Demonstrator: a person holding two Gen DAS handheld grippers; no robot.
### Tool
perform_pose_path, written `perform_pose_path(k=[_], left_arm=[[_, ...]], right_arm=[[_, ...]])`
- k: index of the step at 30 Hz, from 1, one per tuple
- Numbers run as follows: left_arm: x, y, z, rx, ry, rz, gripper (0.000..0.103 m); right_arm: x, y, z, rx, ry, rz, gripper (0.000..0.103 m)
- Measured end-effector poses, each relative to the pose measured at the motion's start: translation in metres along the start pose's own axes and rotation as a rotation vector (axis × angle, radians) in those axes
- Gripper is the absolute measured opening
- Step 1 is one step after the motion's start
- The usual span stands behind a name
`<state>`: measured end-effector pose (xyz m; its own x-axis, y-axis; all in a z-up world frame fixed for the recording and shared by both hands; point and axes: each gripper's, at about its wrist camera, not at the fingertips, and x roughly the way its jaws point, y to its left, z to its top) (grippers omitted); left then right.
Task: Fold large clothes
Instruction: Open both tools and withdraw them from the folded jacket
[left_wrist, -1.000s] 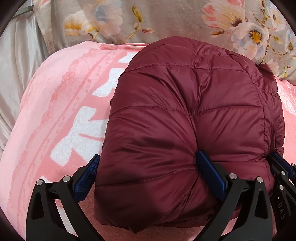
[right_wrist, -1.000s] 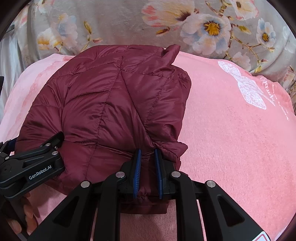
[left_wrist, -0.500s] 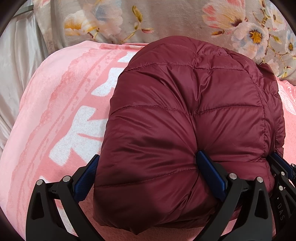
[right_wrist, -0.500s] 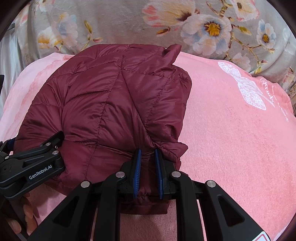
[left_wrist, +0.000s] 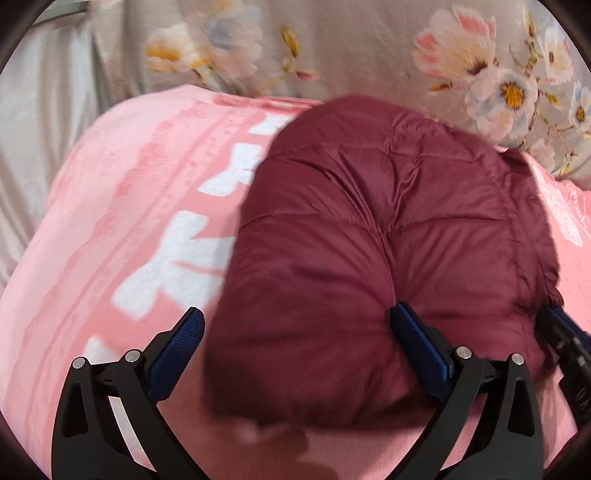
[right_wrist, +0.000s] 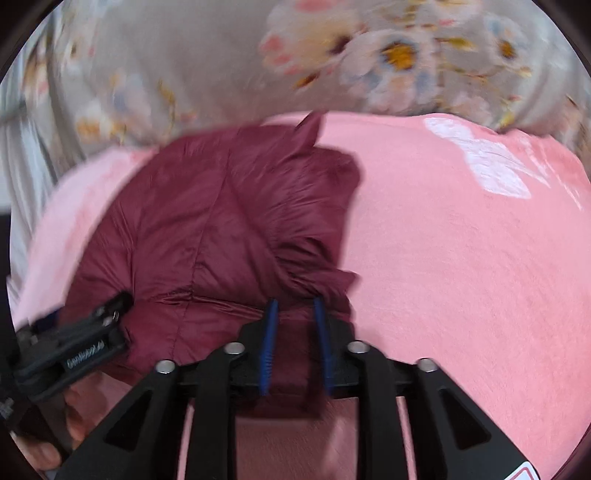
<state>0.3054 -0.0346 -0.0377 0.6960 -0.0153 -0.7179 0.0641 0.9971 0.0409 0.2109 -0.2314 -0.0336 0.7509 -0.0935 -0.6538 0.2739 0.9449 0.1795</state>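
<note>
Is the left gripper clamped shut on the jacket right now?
No. The left gripper stands wide open, its blue pads spread apart around the bulging near end of the maroon jacket.

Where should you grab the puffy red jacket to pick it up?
Probably the near hem of the puffy jacket, coming in low from the near side. The bulging middle is too fat to pinch; the edge flattens thin. The right gripper already pinches it there, while the left gripper gapes wide around the bulge.
</note>
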Motion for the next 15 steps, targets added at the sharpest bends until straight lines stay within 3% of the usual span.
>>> perform_pose_path(k=[2, 4, 10, 15], left_arm=[[-0.023, 0.003, -0.015, 0.0, -0.031, -0.021, 0.098], [-0.044, 0.002, -0.031, 0.033, -0.052, 0.008, 0.098], [-0.086, -0.001, -0.067, 0.067, -0.052, 0.013, 0.098], [-0.097, -0.003, -0.092, 0.083, -0.014, 0.041, 0.098]], right_arm=[[-0.028, -0.003, -0.018, -0.001, -0.032, 0.008, 0.047], [-0.048, -0.005, -0.032, -0.01, -0.041, 0.017, 0.048], [-0.083, -0.006, -0.063, -0.047, -0.028, 0.015, 0.055], [-0.108, -0.001, -0.079, -0.075, -0.065, 0.007, 0.073]])
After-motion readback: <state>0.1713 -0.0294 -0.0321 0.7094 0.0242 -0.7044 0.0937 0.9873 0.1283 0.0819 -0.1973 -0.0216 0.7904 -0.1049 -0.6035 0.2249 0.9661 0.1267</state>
